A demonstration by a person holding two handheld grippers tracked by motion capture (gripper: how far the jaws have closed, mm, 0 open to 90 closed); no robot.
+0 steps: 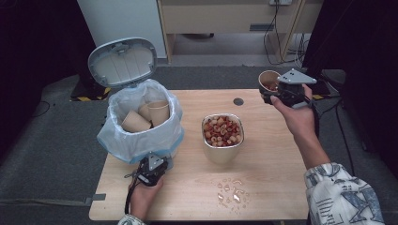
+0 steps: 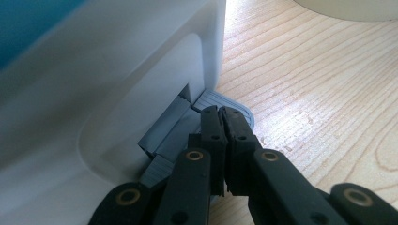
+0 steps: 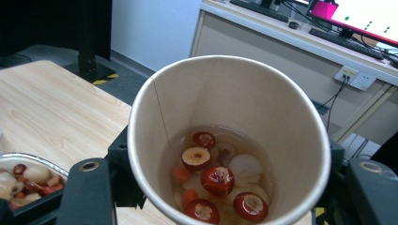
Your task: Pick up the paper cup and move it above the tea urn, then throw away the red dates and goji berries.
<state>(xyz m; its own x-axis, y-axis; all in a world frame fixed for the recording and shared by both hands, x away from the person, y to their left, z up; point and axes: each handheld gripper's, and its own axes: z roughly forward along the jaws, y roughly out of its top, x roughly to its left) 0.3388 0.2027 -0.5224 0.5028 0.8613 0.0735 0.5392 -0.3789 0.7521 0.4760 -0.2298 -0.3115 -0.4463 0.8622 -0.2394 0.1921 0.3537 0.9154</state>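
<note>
Right gripper [image 1: 272,91]: fingers clamped around a paper cup [image 3: 230,140], held upright above the far right corner of the tabletop [image 1: 272,159]. Left gripper [image 1: 152,171]: fingers closed, empty, pressing the grey pedal [image 2: 225,105] of the lidded bin [image 1: 141,126], whose lid stands open.

Recommended handling: keep the cup level in transit, bring it over the metal container [image 1: 223,136], then tip slowly so the contents land inside; the puddle [image 1: 232,192] shows spill risk.

Cup condition: tan paper, white rim, holding clear liquid with sliced red fruit and pale pieces.
</note>
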